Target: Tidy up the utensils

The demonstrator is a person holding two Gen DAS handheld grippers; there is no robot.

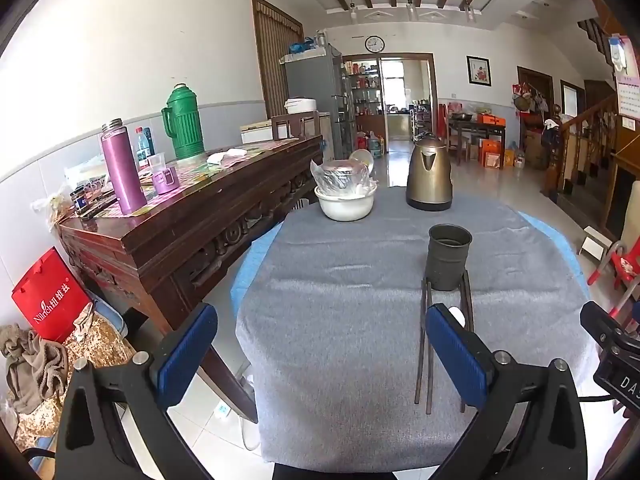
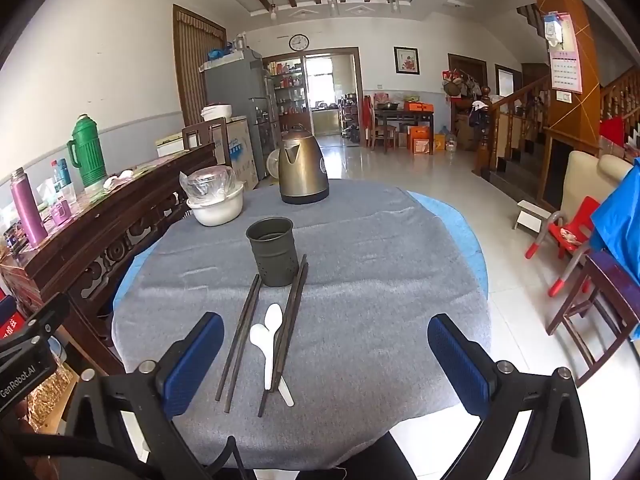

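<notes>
Both grippers hang above the near edge of the surface (image 2: 360, 240) with their fingers spread wide and nothing between them. The left gripper (image 1: 320, 356) and right gripper (image 2: 326, 364) have not touched any utensil.

Seen from the right wrist, the utensils lie just ahead of the right fingers (image 2: 192, 360), toward the left one. The left chopsticks (image 2: 240, 336) lie as a close pair, the right chopsticks (image 2: 288, 320) run beside them, and two white spoons (image 2: 269, 334) lie between the pairs, one handle tucked under the right pair. Beyond them all stands the dark holder (image 2: 273, 251), upright and seemingly empty, with the far chopstick tips touching or nearly touching its base.

The chopsticks are probably light, stiff and thin, lying flat on soft cloth, so they may roll or cross when pinched. A grip around mid-length would likely keep them balanced. The spoons look like light plastic, smooth and likely slippery, so the narrow handle is the better hold. Freeing the tucked spoon first could disturb the chopsticks over it.
</notes>
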